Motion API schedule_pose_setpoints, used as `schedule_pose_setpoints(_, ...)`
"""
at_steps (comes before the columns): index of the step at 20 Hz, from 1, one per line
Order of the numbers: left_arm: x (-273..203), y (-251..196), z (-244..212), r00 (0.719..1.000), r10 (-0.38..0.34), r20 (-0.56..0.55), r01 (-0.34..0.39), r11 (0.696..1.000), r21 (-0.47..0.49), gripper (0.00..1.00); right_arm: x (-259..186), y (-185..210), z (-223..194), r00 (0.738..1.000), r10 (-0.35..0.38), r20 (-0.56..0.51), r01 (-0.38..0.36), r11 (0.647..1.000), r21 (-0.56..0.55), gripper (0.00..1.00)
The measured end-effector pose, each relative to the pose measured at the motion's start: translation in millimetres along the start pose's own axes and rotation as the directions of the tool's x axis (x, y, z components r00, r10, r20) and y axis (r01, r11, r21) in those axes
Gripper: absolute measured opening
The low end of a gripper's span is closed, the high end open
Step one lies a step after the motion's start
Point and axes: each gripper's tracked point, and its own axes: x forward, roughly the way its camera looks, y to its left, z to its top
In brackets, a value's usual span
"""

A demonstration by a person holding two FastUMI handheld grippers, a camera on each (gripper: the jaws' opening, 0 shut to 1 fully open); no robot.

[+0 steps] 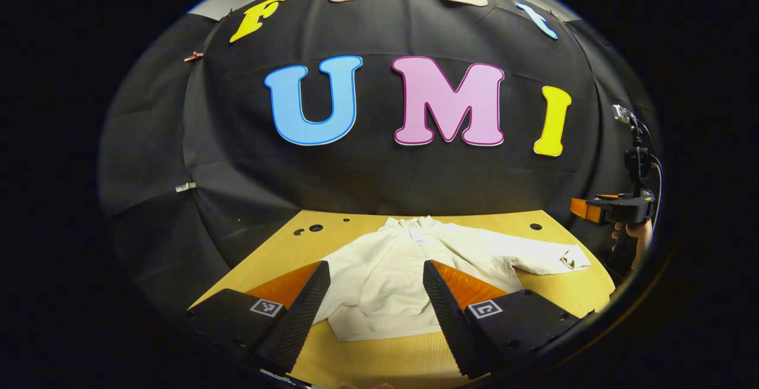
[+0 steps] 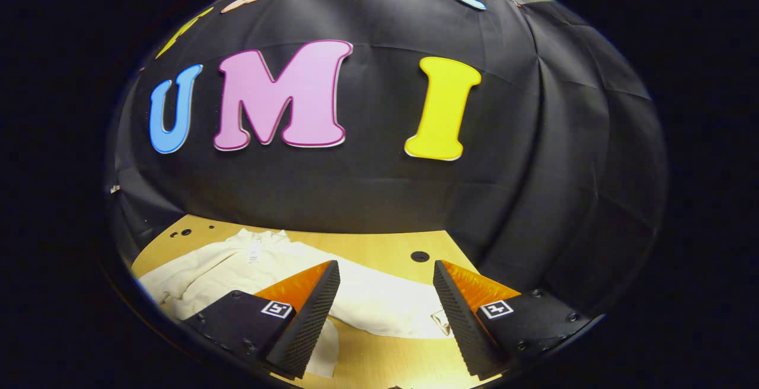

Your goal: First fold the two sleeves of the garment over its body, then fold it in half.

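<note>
Black cloth walls close off the booth behind a yellow wooden table (image 1: 551, 291) with a few dark holes near its far edge.

From the left gripper view, I see a cream-white sweatshirt (image 1: 391, 276) lying flat on the table, collar toward the back wall with a small white tag (image 1: 417, 236) at the neck. Its body looks smooth, with soft folds around the shoulders. One sleeve (image 1: 536, 257) stretches out flat toward the right side of this view, cuff (image 1: 574, 256) slightly rumpled near the table's edge. The sleeve on the other side is hidden behind my left gripper (image 1: 375, 309), so I cannot tell how it lies. That gripper hovers above the hem end of the garment, jaws spread wide, nothing between them. At the far right, I can make out the right gripper (image 1: 587, 209) held in a hand (image 1: 633, 233), off the table's edge; its opening is hard to judge from here.

From the right gripper view, the same sweatshirt (image 2: 237, 270) sits to the left, and the outstretched sleeve (image 2: 379, 303) runs across between my right gripper's (image 2: 385, 315) widely parted fingers, which hold nothing. The cuff (image 2: 439, 321) lies just beside the right-hand finger. A table hole (image 2: 420, 256) shows beyond it.
</note>
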Motion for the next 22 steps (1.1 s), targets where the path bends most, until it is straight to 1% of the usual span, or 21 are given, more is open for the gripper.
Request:
schedule_pose_setpoints(5, 12.8, 0.9, -11.0, 0.999, 0.016, -0.037, -0.015, 1.000, 0.016, 0.97, 35.0, -60.7, -26.7, 0.993, -0.105, -0.062, 0.105, 0.994, -0.003, 0.97)
schedule_pose_setpoints(8, 19.5, 2.4, -24.3, 0.996, 0.021, -0.087, -0.020, 1.000, 0.004, 0.97, 57.0, -92.0, -55.2, 0.978, -0.161, -0.131, 0.161, 0.987, -0.008, 0.97)
schedule_pose_setpoints(11, 24.4, 7.4, -32.3, 0.992, 0.034, -0.124, -0.032, 0.999, 0.015, 0.97, 73.6, -115.7, -84.9, 0.959, -0.193, -0.206, 0.199, 0.980, 0.005, 0.98)
schedule_pose_setpoints(12, 26.0, 9.2, -34.9, 0.990, 0.038, -0.135, -0.036, 0.999, 0.020, 0.97, 78.3, -122.1, -97.2, 0.952, -0.198, -0.235, 0.206, 0.978, 0.012, 0.98)
schedule_pose_setpoints(15, 28.3, 14.7, -44.0, 0.984, 0.058, -0.169, -0.052, 0.998, 0.039, 0.97, 84.1, -139.0, -140.2, 0.913, -0.215, -0.346, 0.239, 0.970, 0.028, 0.98)
schedule_pose_setpoints(19, 27.3, 16.5, -51.8, 0.978, 0.064, -0.199, -0.063, 0.998, 0.009, 0.97, 94.3, -161.2, -173.5, 0.877, -0.248, -0.412, 0.298, 0.953, 0.060, 0.98)
schedule_pose_setpoints(22, 27.8, 18.9, -54.7, 0.976, 0.074, -0.206, -0.073, 0.997, 0.011, 0.97, 100.2, -170.8, -195.1, 0.846, -0.266, -0.463, 0.334, 0.940, 0.070, 0.98)
